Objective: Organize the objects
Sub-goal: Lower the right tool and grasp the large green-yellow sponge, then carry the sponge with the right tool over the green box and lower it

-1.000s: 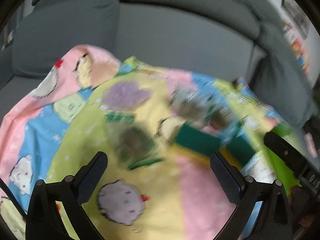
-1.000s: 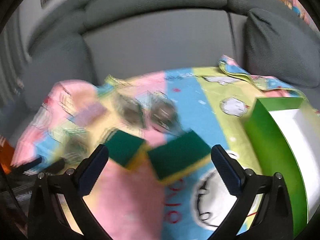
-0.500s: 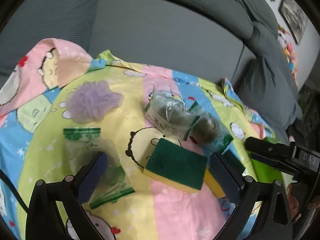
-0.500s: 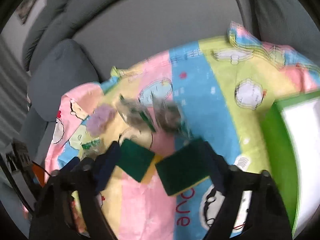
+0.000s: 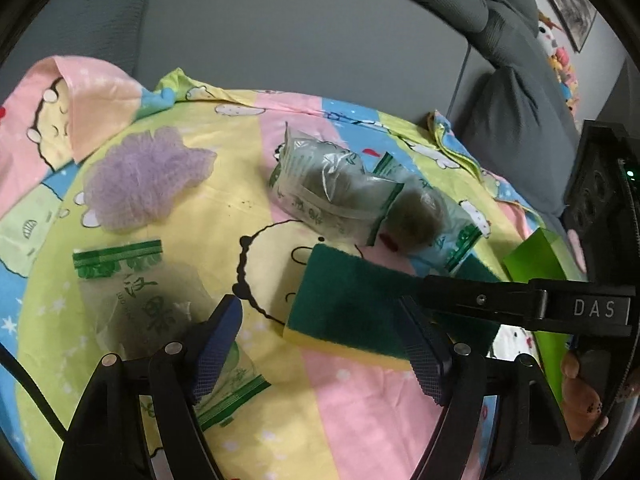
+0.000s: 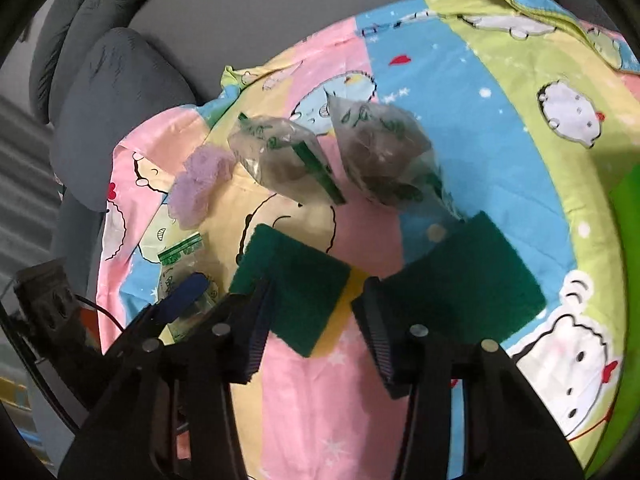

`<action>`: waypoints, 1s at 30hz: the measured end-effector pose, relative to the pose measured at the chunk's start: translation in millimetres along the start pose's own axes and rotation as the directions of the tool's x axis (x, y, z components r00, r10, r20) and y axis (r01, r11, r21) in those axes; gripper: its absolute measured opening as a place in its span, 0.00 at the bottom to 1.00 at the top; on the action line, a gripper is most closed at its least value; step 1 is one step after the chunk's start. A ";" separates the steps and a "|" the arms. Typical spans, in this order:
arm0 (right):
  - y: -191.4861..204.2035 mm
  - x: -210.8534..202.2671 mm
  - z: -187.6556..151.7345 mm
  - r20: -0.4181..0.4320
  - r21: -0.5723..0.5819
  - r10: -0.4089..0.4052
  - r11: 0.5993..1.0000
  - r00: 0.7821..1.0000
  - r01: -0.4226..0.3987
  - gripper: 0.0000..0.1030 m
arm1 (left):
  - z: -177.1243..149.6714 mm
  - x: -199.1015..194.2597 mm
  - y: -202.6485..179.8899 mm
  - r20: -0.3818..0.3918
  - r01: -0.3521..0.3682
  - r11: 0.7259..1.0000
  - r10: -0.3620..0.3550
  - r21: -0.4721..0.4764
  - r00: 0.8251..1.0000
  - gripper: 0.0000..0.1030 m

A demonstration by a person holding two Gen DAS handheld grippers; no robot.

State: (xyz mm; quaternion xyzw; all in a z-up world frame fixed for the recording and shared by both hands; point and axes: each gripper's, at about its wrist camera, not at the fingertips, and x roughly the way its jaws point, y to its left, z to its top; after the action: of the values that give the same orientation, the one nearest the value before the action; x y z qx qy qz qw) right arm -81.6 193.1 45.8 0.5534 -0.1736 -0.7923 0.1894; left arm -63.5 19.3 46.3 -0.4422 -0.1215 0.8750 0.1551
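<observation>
Both grippers are low over the cartoon sheet [image 5: 248, 184] now, and this looks like the pick-up stage of the sort. The left gripper [image 5: 320, 344], bottom centre of its view, has its jaws closing with bare sheet and the near corner of a sponge [image 5: 352, 312] between them; the pads press on nothing yet. Its left pad overlaps a flat bag [image 5: 144, 304] at lower left, though I can't say it touches.

Over to the right gripper [image 6: 316, 324], low centre in its own view: jaws closing too, straddling the yellow edge of that same left sponge, and I see no pinch. A second sponge [image 6: 468, 272] lies just right of it. Two stuffed bags [image 6: 332, 156] sit mid-frame above, and a purple puff [image 6: 200, 184] is off to the left.

A green box [image 6: 628, 280] peeks in at the right edge, probably where things go. From the blurred rim, it's hard to be sure.

Next move, as I judge it: the right gripper needs to drop a touch, finish closing on the sponge's foam edge, then lift clear toward the box. Both tools crowd one sponge, so the left should take the flat bag instead.
</observation>
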 end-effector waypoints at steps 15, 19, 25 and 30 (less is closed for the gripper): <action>-11.7 15.1 10.2 -0.038 -0.003 0.078 0.997 0.996 -0.078 0.42 | -8.3 10.0 -23.2 -0.028 0.065 0.995 -0.064 0.072 0.998 0.77; -2.2 1.6 6.1 -0.006 -0.033 0.055 0.998 0.998 -0.055 0.43 | -8.0 -13.7 -30.4 0.026 0.096 0.993 -0.098 0.072 0.995 0.76; 12.6 -41.0 -5.4 0.095 -0.095 0.068 0.994 0.993 -0.059 0.44 | -12.2 -53.7 -53.1 0.128 0.118 0.987 -0.132 0.111 0.983 0.76; 13.2 -80.8 -16.9 0.175 -0.119 0.104 0.989 0.979 -0.084 0.45 | -14.2 -81.5 -76.1 0.199 0.142 0.980 -0.169 0.143 0.965 0.76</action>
State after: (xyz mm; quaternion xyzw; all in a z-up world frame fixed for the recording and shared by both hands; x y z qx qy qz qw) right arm -38.7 220.4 112.2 0.4589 -0.1719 -0.8378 0.2406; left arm 6.2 59.7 124.7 -0.3258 -0.1153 0.9078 0.2375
